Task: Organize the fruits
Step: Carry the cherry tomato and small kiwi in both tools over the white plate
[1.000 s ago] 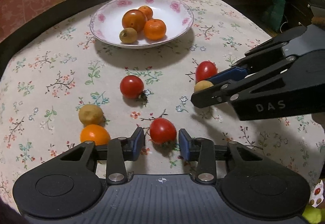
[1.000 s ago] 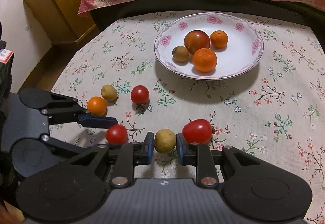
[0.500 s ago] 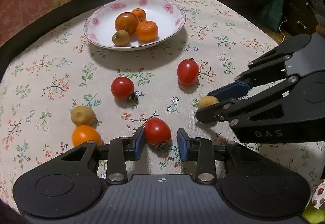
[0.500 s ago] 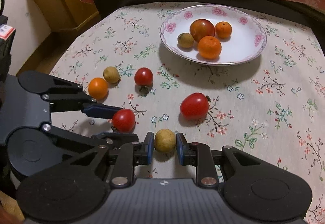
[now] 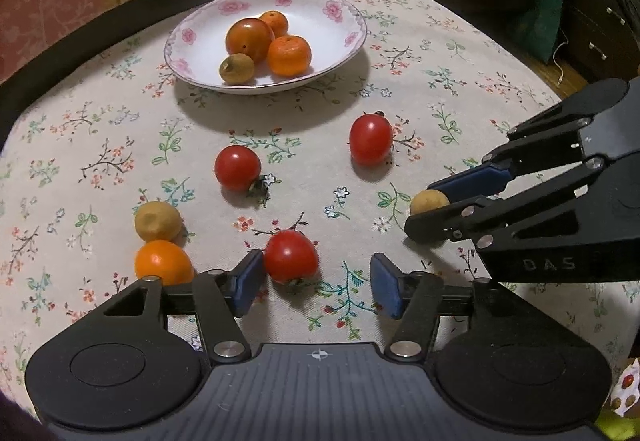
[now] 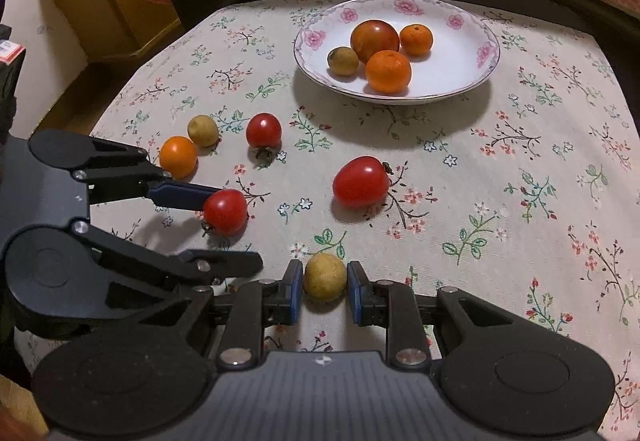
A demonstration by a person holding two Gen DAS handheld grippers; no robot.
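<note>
A red tomato (image 5: 291, 256) lies on the desk (image 5: 420, 53) between the left tool's (image 5: 316, 283) pads, touching only the left one; its jaws have just been opening, so it is released. To that tool's right, the right tool (image 6: 320, 291) stays clenched on a small tan fruit (image 6: 325, 277). The plate (image 5: 348, 41) (already four fruits) sits beyond both, so this tomato probably waits.
</note>
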